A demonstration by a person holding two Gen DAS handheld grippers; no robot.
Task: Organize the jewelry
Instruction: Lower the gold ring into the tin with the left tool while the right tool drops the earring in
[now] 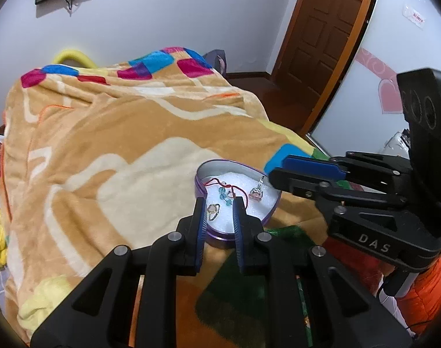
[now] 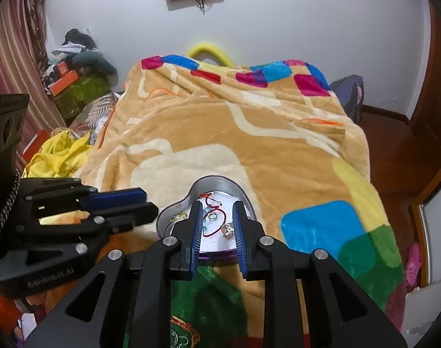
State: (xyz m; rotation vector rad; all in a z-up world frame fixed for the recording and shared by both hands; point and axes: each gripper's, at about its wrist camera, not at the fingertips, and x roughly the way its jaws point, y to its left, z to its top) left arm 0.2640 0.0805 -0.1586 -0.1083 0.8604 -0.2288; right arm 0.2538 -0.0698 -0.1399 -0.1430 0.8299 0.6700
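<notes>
A purple heart-shaped tin [image 1: 268,216] [image 2: 243,195] with a white foam lining sits on the blanket. In it lie a red cord bracelet with blue beads [image 1: 224,194] [image 2: 213,216], a gold ring [image 1: 213,210] [image 2: 178,217] and a silver-pink pendant [image 1: 256,192] [image 2: 227,229]. My left gripper [image 1: 219,203] is open and empty, just above the tin's near edge. My right gripper [image 2: 216,207] is open and empty over the tin. It also shows in the left wrist view [image 1: 278,168] at the tin's right rim. The left gripper shows in the right wrist view [image 2: 145,200] at the tin's left.
The tin rests on an orange patterned blanket [image 1: 119,133] [image 2: 249,133] over a bed. Yellow clothes [image 2: 58,153] and boxes [image 2: 75,87] lie at the left. A wooden door [image 1: 319,29] and wood floor are at the right.
</notes>
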